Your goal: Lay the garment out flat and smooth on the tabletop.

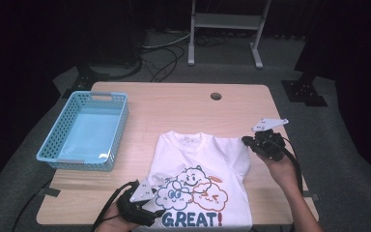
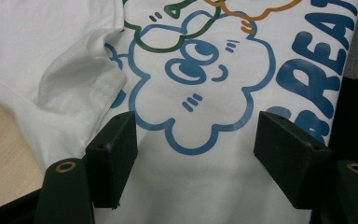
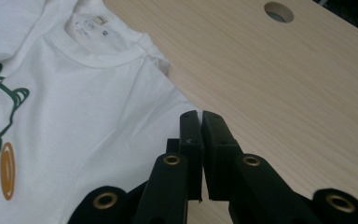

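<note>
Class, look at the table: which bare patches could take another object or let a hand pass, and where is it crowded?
Free: the wood behind the T-shirt, between its collar and the round hole; also the strip between the blue basket and the shirt. Crowded: the near edge, where the left gripper sits over the print, and the shirt's right side by the right gripper.

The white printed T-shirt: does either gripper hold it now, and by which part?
The right gripper is shut at the white printed T-shirt's side edge, grip unclear. The left gripper is open above the print.
</note>
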`<control>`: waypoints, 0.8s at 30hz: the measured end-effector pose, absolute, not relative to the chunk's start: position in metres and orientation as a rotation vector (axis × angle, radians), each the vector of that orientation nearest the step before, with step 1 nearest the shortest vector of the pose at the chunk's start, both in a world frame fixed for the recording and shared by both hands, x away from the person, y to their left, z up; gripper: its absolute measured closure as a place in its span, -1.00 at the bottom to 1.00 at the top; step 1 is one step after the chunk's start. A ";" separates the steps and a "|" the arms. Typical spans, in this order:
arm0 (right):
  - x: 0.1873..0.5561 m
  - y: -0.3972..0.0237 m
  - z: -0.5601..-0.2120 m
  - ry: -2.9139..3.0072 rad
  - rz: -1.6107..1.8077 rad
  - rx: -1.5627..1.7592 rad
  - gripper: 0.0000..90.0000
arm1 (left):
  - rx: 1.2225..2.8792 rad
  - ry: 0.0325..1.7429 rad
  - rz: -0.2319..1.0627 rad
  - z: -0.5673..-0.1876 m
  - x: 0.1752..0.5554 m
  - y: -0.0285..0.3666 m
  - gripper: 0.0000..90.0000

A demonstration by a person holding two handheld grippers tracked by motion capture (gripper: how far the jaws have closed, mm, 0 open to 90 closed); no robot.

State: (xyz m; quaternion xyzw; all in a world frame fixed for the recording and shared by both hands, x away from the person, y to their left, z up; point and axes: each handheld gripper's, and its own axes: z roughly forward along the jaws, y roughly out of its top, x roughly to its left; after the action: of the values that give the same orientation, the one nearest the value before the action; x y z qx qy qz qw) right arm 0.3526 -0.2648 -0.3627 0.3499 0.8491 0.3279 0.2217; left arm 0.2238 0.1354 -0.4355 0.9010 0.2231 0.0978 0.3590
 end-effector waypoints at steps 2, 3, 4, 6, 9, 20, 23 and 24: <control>0.353 -0.268 -0.365 2.344 0.884 0.983 0.93 | 2.324 0.575 0.252 -0.436 0.224 0.135 -0.34; 0.353 -0.270 -0.367 2.343 0.881 0.993 0.93 | 2.324 0.576 0.252 -0.436 0.224 0.135 -0.34; 0.353 -0.272 -0.368 2.342 0.876 0.996 0.93 | 2.324 0.576 0.252 -0.436 0.224 0.135 -0.34; 0.353 -0.275 -0.371 2.345 0.856 1.013 0.93 | 2.323 0.577 0.253 -0.436 0.224 0.135 -0.34; 0.354 -0.277 -0.373 2.344 0.836 1.023 0.93 | 2.324 0.577 0.253 -0.436 0.224 0.135 -0.34; 0.357 -0.284 -0.391 2.362 0.756 1.079 0.93 | 2.322 0.578 0.253 -0.436 0.224 0.135 -0.34; 0.357 -0.284 -0.392 2.366 0.741 1.080 0.93 | 2.319 0.579 0.254 -0.436 0.223 0.135 -0.34; 0.358 -0.284 -0.392 2.368 0.735 1.077 0.93 | 2.319 0.579 0.254 -0.436 0.223 0.135 -0.34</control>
State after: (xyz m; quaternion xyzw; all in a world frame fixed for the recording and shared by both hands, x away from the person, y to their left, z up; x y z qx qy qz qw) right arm 0.3577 -0.2838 -0.3922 0.3891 0.8549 0.2653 0.2175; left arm 0.2234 0.1353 -0.4358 0.8998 0.2248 0.0985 0.3607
